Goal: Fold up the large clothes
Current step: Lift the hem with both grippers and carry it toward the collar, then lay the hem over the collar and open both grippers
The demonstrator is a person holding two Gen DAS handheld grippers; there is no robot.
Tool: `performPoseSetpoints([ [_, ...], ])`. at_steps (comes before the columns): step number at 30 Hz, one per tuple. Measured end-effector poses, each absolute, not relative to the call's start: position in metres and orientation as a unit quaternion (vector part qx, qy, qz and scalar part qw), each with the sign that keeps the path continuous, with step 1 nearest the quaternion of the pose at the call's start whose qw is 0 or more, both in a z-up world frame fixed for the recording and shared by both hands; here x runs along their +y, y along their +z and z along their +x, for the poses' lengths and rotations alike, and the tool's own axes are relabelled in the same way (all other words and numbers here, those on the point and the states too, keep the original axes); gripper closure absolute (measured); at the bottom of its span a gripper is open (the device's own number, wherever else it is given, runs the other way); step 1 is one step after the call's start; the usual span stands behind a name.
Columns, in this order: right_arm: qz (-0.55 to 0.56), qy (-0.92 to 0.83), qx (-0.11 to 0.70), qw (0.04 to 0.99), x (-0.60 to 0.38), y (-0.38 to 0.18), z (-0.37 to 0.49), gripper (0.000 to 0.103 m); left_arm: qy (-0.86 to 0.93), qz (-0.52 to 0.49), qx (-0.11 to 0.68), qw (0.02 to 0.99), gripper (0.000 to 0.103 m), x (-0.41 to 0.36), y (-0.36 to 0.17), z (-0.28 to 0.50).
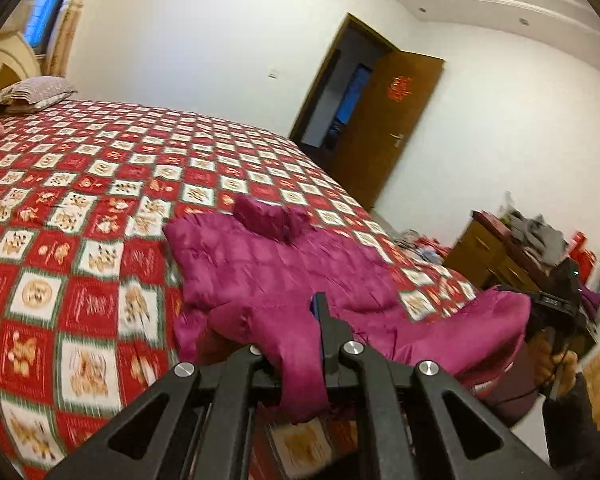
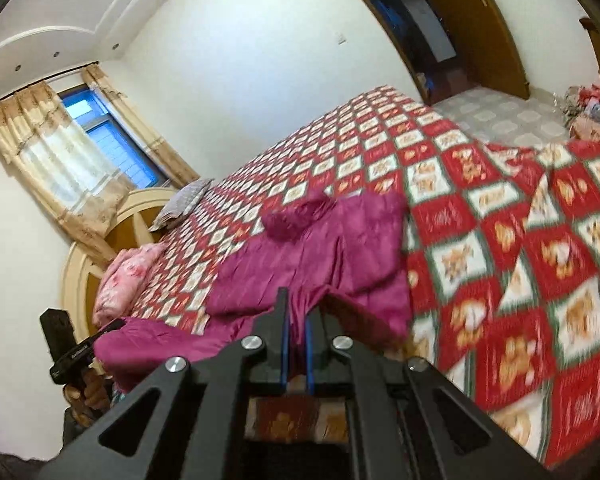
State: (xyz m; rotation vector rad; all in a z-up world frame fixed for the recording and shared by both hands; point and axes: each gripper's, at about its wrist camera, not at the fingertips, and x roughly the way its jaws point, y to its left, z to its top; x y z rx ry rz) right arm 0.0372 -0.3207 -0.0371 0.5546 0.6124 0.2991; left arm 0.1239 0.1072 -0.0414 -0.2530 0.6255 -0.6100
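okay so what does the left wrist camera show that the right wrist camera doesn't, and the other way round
Only the left wrist view shows the wooden dresser piled with clutter, and the red decoration on the open door.

Only the right wrist view shows the curtained window, the round headboard and the tiled floor.

Both show the magenta jacket on the red checked bedspread, the grey pillow, and both hand-held grippers, the left hand-held gripper and right hand-held gripper, each pinching jacket fabric.
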Motion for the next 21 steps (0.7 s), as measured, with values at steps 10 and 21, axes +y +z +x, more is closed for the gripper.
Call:
performPoseSetpoints([
  [10, 0.266, 0.109, 0.303, 0.908, -0.326, -0.045, 0.103, 0.094, -0.254, -0.136, 0.327, 0.9, 0.097, 0.1, -0.06, 0.179],
  [21, 0.279, 0.113, 0.357, 0.884, -0.335, -0.08, 0.07, 0.094, -0.304, -0.096, 0.343, 0.884, 0.097, 0.109, -0.08, 0.146],
])
